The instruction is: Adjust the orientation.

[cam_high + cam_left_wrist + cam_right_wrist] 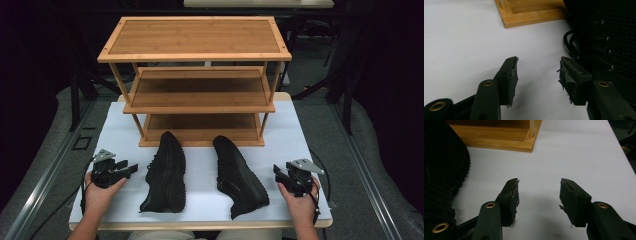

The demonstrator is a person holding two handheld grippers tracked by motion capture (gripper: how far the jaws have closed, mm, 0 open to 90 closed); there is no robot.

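Two black shoes lie on the white table in front of a bamboo shoe rack (200,90). The left shoe (165,172) lies on its side with its sole showing; its laces and mesh upper (604,42) appear in the left gripper view. The right shoe (238,176) also lies tipped over, its ribbed sole (444,170) at the left of the right gripper view. My left gripper (131,169) rests open just left of the left shoe, nothing between its jaws (538,72). My right gripper (276,171) is open just right of the right shoe, also holding nothing (539,192).
The rack has three shelves, all bare, and its base (531,15) stands close behind the shoes. White table surface (120,135) lies on both sides of the rack. The table's front edge (200,224) runs just behind the hands. Dark surroundings and metal rails flank the table.
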